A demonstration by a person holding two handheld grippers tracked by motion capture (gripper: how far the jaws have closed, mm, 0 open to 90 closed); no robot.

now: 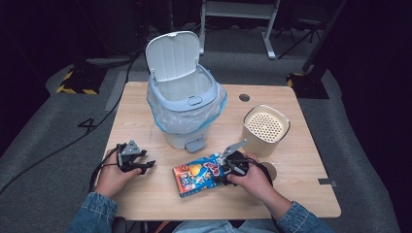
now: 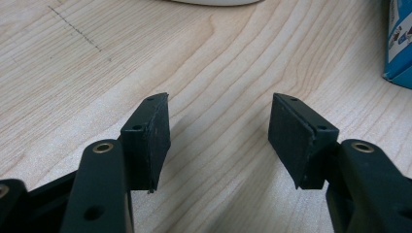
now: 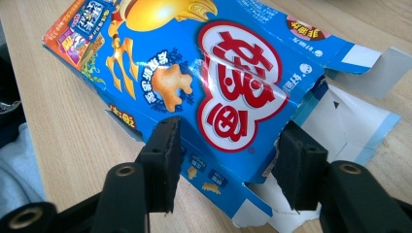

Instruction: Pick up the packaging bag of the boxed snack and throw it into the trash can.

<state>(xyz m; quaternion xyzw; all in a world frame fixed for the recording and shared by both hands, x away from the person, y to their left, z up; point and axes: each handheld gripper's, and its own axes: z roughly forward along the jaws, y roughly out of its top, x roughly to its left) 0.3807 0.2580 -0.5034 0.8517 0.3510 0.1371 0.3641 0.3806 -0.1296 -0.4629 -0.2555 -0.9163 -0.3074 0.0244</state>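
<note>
One snack box (image 1: 198,174), a flat blue carton with cartoon printing, lies on the desk (image 1: 145,194) in the high view, just in front of the pedal bin (image 1: 187,104) whose lid stands up and whose liner bag hangs over the rim. The right tool (image 1: 227,170) sits at the box's right end, with a tan canister (image 1: 265,130) just behind it. The left tool (image 1: 141,164) rests well to the left of the box, over bare wood.

From the left gripper view, the left tool (image 2: 218,136) stands partly open with nothing between its pads, only wood grain below; a blue corner of the box (image 2: 399,43) shows at the right edge.

From the right gripper view, the right tool (image 3: 226,160) has its jaws set either side of the box's (image 3: 194,73) opened end. Both pads appear to meet the cardboard edges, so it looks like a grip across the width, though how firmly they press cannot be told. The end flaps (image 3: 359,111) are torn open and splayed, and the top panel is creased.

Judging by this, the box is light and probably empty, so weight is no worry. Its walls are thin card that will buckle under a hard squeeze, and the glossy print may be a little slick. The loose flaps make a poor hold; gripping the body across its long edges, just behind the flaps, seems safer.
</note>
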